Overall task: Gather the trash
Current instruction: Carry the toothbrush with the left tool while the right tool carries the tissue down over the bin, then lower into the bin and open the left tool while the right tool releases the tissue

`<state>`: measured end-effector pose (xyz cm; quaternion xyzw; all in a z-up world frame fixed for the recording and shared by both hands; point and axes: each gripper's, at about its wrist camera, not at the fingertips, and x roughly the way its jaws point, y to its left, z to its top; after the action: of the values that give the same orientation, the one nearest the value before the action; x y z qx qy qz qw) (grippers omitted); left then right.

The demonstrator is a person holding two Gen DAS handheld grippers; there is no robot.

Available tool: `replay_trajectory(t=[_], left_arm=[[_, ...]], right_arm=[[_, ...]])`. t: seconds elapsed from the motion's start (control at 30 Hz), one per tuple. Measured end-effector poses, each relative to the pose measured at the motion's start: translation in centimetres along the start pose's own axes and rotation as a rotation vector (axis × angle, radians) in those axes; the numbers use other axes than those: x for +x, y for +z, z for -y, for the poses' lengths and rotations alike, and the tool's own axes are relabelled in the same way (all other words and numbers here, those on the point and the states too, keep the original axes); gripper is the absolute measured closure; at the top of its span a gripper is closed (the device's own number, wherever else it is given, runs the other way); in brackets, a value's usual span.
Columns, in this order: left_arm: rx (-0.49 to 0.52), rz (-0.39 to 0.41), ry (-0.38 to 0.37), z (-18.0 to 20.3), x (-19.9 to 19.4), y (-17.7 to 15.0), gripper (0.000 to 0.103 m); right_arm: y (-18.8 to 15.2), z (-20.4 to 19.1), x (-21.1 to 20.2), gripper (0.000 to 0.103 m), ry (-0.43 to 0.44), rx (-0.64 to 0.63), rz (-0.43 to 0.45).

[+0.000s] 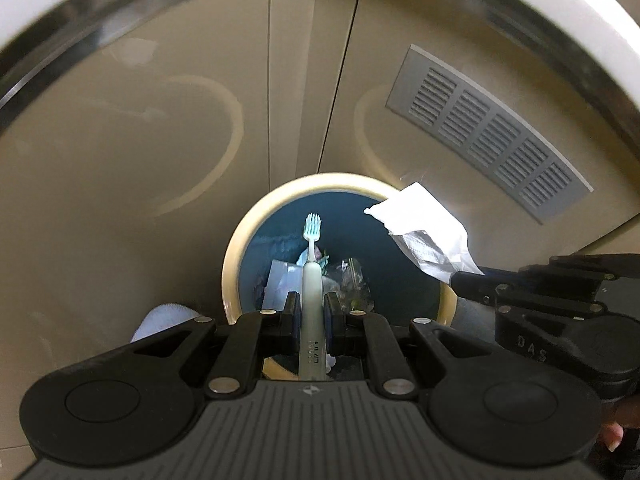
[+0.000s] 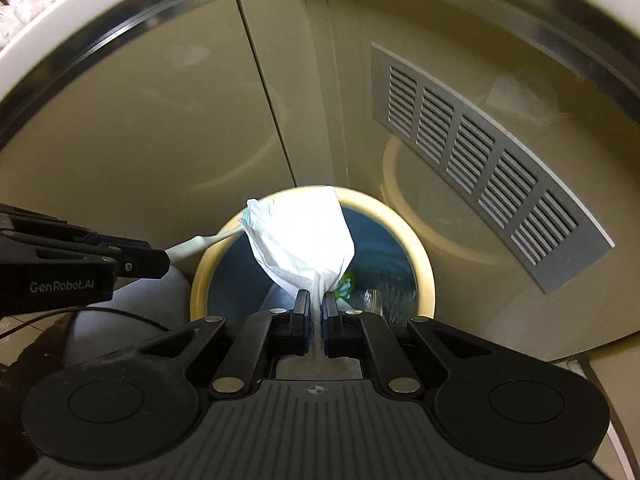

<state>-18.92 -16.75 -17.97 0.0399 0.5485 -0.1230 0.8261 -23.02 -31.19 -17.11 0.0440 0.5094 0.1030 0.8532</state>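
My left gripper [image 1: 313,307] is shut on a pale toothbrush [image 1: 311,276], held with its bristles pointing away over a round trash bin [image 1: 230,276] with a cream rim and blue liner. The bin holds several wrappers and papers. My right gripper [image 2: 316,307] is shut on a crumpled white tissue [image 2: 300,236] above the same bin [image 2: 424,276]. In the left wrist view the right gripper [image 1: 468,280] comes in from the right with the tissue [image 1: 424,232]. In the right wrist view the left gripper [image 2: 156,258] comes in from the left with the toothbrush [image 2: 200,242].
Beige cabinet doors [image 1: 120,140] stand behind the bin, the right one with a grey vent grille [image 1: 488,128]. A white counter edge [image 2: 60,20] with a metal trim runs above. A light blue object [image 1: 164,316] lies left of the bin.
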Motion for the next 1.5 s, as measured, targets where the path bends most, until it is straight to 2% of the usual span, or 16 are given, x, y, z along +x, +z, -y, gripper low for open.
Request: replay_trajectory(t=[0.33, 0.8, 1.17, 1.27, 1.3, 1.37, 1.4, 1.43, 1.47, 1.5], left_arm=[[-0.004, -0.094, 0.024, -0.3, 3.8, 0.2, 0.091], [0.001, -0.176, 0.051, -0.7, 8.0, 0.8, 0.091], [0.011, -0.211, 0.053, -0.8, 8.6, 0.8, 0.091], [0.013, -0.222, 0.065, -0.6, 9.2, 1.0, 0.091], [0.015, -0.225, 0.071, -0.6, 9.5, 1.0, 0.09], [0.02, -0.224, 0.071, -0.6, 9.8, 1.1, 0.09], [0.02, -0.221, 0.065, -0.5, 9.7, 1.3, 0.087], [0.02, -0.222, 0.056, -0.6, 9.7, 1.4, 0.068], [0.017, -0.216, 0.046, -0.6, 9.6, 1.6, 0.038], [0.013, -0.203, 0.048, -0.6, 9.4, 1.6, 0.019]], right_arm=[[0.8, -0.2, 4.2, 0.096, -0.008, 0.009, -0.094], [0.7, 0.2, 8.0, 0.096, -0.026, 0.048, -0.205], [0.6, 0.3, 9.2, 0.094, -0.045, 0.064, -0.231], [0.9, 0.4, 9.7, 0.093, -0.068, 0.068, -0.208], [1.0, 0.5, 9.8, 0.089, -0.076, 0.072, -0.206], [1.1, 0.7, 10.0, 0.074, -0.079, 0.08, -0.21], [1.2, 0.8, 10.0, 0.061, -0.08, 0.087, -0.206], [1.3, 0.8, 9.8, 0.051, -0.083, 0.094, -0.199], [1.3, 0.8, 9.7, 0.048, -0.083, 0.099, -0.191], [1.3, 0.9, 9.5, 0.044, -0.08, 0.105, -0.184]])
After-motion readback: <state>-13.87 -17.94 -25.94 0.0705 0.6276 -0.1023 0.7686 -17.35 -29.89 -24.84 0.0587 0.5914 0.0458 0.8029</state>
